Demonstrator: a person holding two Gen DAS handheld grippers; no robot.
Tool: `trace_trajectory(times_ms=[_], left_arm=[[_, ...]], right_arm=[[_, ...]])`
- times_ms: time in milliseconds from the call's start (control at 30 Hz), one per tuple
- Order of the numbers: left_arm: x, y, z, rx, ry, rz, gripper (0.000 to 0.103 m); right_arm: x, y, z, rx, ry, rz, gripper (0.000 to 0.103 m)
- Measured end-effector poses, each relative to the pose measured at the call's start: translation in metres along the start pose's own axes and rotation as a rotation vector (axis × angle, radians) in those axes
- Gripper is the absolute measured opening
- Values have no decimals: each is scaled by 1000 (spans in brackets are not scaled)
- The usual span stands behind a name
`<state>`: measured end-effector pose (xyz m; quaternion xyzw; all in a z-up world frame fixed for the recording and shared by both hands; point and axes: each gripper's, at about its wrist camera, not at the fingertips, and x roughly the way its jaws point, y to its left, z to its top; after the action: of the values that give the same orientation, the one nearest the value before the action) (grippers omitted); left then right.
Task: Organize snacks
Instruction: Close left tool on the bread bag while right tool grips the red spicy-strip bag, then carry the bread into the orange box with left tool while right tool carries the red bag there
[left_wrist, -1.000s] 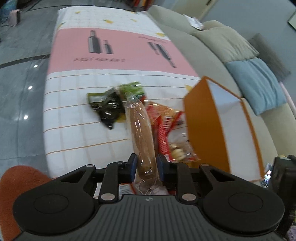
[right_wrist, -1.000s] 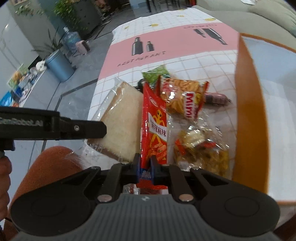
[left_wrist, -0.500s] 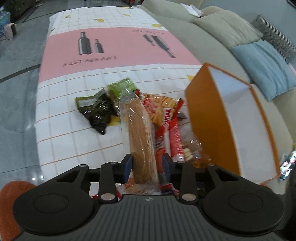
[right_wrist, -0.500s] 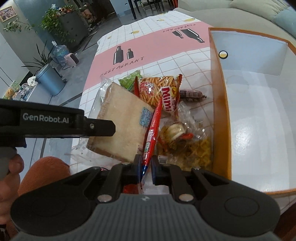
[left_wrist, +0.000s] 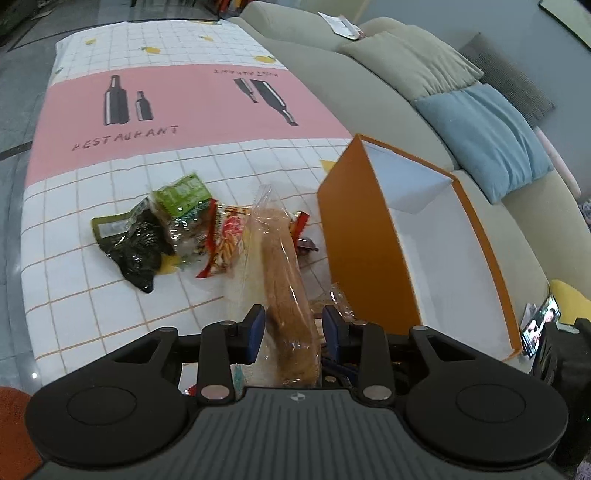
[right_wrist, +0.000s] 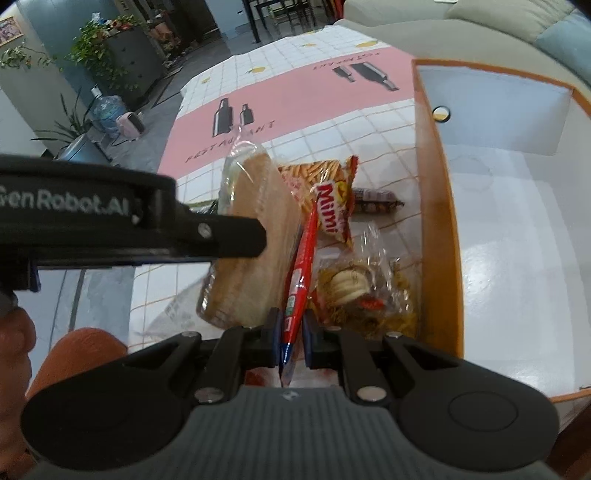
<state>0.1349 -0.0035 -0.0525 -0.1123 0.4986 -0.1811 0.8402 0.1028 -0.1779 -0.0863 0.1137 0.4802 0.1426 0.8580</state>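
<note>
Right wrist view: the orange box (right_wrist: 436, 206) stands on the worktop (right_wrist: 295, 92), snacks beside it. Left hand-held gripper (left_wrist: 293, 328) clamps the bread (left_wrist: 284, 280); right hand-held gripper (right_wrist: 291, 332) pinches the red packet (right_wrist: 301, 273).

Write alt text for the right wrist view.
The right gripper pinches a red snack packet edge-on beside an orange box with a white inside. The left gripper holds bagged bread over snacks on a tablecloth.
</note>
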Motion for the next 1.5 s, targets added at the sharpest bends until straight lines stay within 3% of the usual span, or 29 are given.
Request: trace_trajectory(times_ms=[100,233,400,600,833,1000,1267,1500], left_arm=[[2,-3,1,0,19,8,38],[6,-7,-1,34,22,77,47],[16,-8,0,60,49,162,50],[28,-1,5,29,66,144,51],[39,6,6,13,88,163,38],[30,11,4,-4,67,181,29],[2,14,0,-33,21,200,27],[-44,0,-3,-36,-83,199,27]], right_arm=[[-2,-1,-2,13,-15,-20,6],[-6,-1,-4,6,-32,-32,6],[-5,-1,-6,-14,-28,-25,5],[-1,1,-4,-24,-27,-17,7],[5,6,2,-52,-37,-50,14],[7,7,5,-59,-41,-53,8],[-14,18,1,-118,-75,-20,3],[-52,23,-1,-135,-145,2,3]])
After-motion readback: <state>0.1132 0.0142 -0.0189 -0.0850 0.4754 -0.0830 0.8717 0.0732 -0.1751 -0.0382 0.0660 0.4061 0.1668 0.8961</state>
